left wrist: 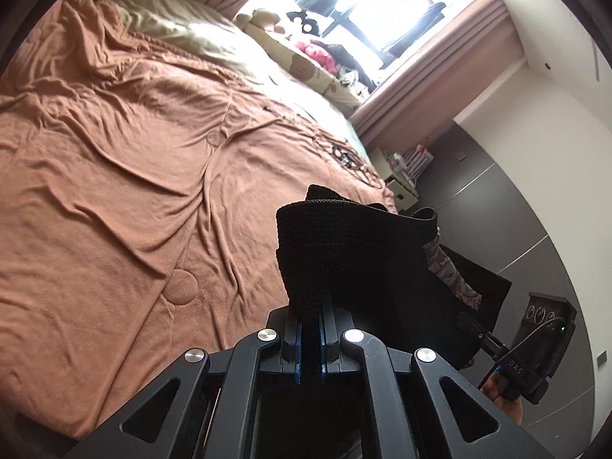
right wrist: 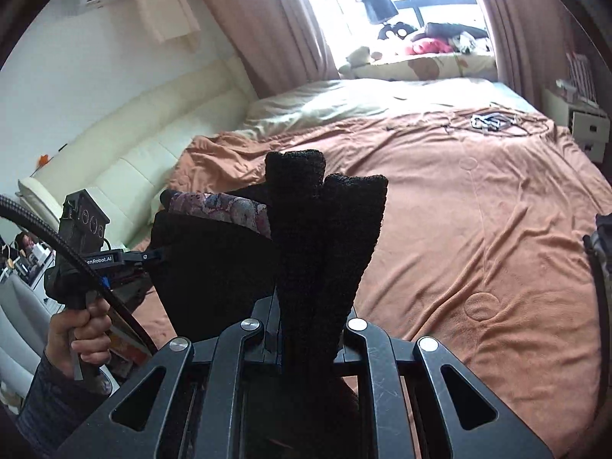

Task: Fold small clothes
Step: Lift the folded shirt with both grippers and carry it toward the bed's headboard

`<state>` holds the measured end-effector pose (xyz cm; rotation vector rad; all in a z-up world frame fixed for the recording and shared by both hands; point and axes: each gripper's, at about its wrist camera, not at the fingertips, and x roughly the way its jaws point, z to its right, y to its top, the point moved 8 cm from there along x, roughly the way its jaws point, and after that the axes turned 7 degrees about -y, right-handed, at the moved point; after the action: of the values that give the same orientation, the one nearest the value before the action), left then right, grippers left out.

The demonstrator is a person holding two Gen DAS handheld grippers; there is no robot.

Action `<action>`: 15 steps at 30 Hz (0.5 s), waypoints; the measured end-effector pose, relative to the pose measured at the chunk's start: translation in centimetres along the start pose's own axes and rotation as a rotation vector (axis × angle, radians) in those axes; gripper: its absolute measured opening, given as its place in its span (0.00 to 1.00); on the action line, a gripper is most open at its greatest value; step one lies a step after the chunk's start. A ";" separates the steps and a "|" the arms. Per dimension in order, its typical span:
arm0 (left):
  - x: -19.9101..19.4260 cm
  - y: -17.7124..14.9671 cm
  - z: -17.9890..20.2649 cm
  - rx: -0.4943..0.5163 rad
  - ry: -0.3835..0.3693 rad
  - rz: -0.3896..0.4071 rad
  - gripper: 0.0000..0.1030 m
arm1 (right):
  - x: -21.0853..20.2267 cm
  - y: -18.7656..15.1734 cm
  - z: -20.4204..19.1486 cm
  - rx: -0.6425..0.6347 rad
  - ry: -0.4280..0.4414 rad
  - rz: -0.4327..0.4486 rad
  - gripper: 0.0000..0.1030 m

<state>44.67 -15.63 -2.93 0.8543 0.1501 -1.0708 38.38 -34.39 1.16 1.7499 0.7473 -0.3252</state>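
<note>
Your left gripper (left wrist: 310,338) is clamped on a bunched edge of the black knit garment (left wrist: 344,252), its blue pads pressed tight against the cloth; your right gripper (right wrist: 310,340) pinches another gathered edge of the same garment, which rises in thick folds before its camera; the garment hangs in the air between the two, above the bed, with a patterned lining (right wrist: 225,208) showing along one side; below lies the rumpled orange blanket (left wrist: 114,191); beyond it a cream pillow (right wrist: 325,107) and the bright window (left wrist: 382,4).
</note>
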 end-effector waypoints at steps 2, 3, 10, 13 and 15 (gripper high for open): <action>-2.3 -0.4 1.3 0.018 -0.008 0.029 0.06 | -2.3 -0.5 -1.1 -0.013 0.006 0.026 0.10; -3.4 -0.6 1.9 0.024 -0.011 0.041 0.06 | -3.1 -0.9 -1.5 -0.019 0.008 0.036 0.10; -11.2 -0.8 5.9 0.079 -0.030 0.121 0.06 | -11.8 -2.0 -6.6 -0.092 0.039 0.133 0.10; -14.6 0.3 7.6 0.121 -0.023 0.148 0.06 | -15.8 -1.7 -9.6 -0.131 0.071 0.172 0.10; -16.9 1.4 8.4 0.140 -0.014 0.171 0.06 | -17.9 -1.3 -11.5 -0.160 0.089 0.194 0.10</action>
<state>34.98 -9.05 11.88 0.9676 -0.0100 -0.9346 22.20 -29.04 13.95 1.6776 0.6426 -0.0543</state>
